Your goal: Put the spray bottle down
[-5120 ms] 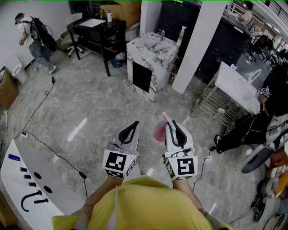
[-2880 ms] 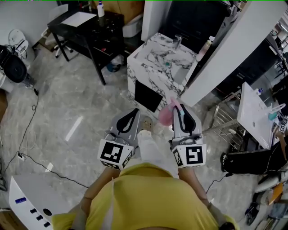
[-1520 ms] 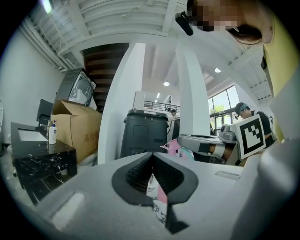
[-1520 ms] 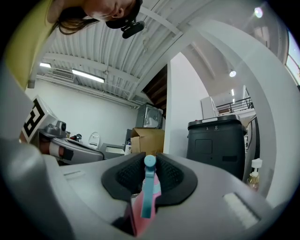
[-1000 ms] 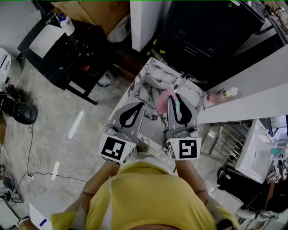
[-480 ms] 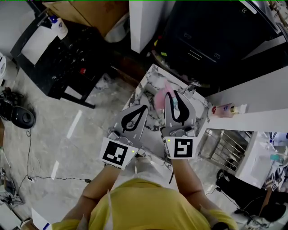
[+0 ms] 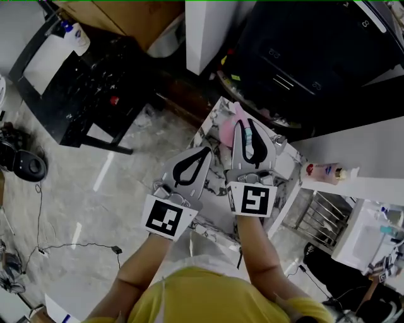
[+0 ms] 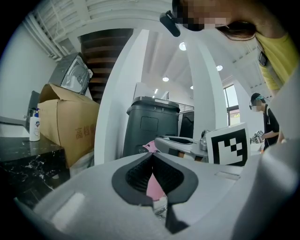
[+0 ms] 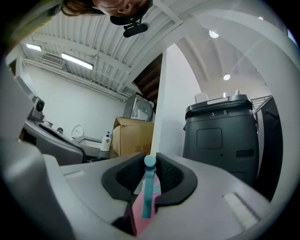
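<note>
My right gripper [image 7: 245, 126] is shut on a pink spray bottle [image 7: 226, 129]. In the right gripper view the bottle's blue trigger part [image 9: 149, 180] stands between the black pads and its pink body [image 9: 140, 211] hangs below them. The bottle is over the far side of a marble-topped counter [image 7: 216, 180]. My left gripper [image 7: 203, 153] is beside it on the left, shut with nothing in it. In the left gripper view, the left gripper [image 8: 152, 157] has its pad tips meeting, and the pink bottle [image 8: 150, 147] shows beyond.
A large black bin [image 7: 303, 57] stands just behind the counter, beside a white pillar [image 7: 205, 31]. A second pink bottle [image 7: 325, 170] lies on a white ledge at the right. At the far left are a black table [image 7: 88, 82], a white pump bottle [image 7: 76, 38] and a cardboard box [image 7: 126, 16].
Both grippers have moved forward and lower over the marble counter, toward the black bin. The right one still grips the pink bottle and the left stays shut.
</note>
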Motion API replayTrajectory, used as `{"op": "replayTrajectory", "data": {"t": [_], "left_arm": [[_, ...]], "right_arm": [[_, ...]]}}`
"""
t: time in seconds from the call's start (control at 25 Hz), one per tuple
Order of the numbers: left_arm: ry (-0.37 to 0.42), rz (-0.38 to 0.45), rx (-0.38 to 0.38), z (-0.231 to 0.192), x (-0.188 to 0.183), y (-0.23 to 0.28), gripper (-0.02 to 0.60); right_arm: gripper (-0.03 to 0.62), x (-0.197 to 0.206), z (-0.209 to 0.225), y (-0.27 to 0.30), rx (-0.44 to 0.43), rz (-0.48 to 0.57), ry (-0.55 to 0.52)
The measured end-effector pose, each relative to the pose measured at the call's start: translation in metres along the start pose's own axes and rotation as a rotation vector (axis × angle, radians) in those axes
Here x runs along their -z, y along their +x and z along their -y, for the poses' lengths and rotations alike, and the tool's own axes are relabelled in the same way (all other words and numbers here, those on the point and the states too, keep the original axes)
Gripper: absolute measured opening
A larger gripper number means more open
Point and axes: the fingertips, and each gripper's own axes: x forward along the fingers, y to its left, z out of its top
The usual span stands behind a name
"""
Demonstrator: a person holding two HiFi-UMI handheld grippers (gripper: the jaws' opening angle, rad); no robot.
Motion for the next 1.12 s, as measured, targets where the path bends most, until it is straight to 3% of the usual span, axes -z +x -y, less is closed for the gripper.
{"op": "replayTrajectory", "data": {"t": [0.6, 1.12], "left_arm": [[-0.038, -0.033, -0.020, -0.019, 0.026, 0.021, 0.000], [-0.060, -0.062, -0.021, -0.020, 0.043, 0.024, 0.000]], "right_arm": [[0.067, 0.060, 0.015, 0.042, 0.078, -0.051, 0.022], [0.069, 0.072, 0.017, 0.042, 0.107, -0.032, 0.055]]}}
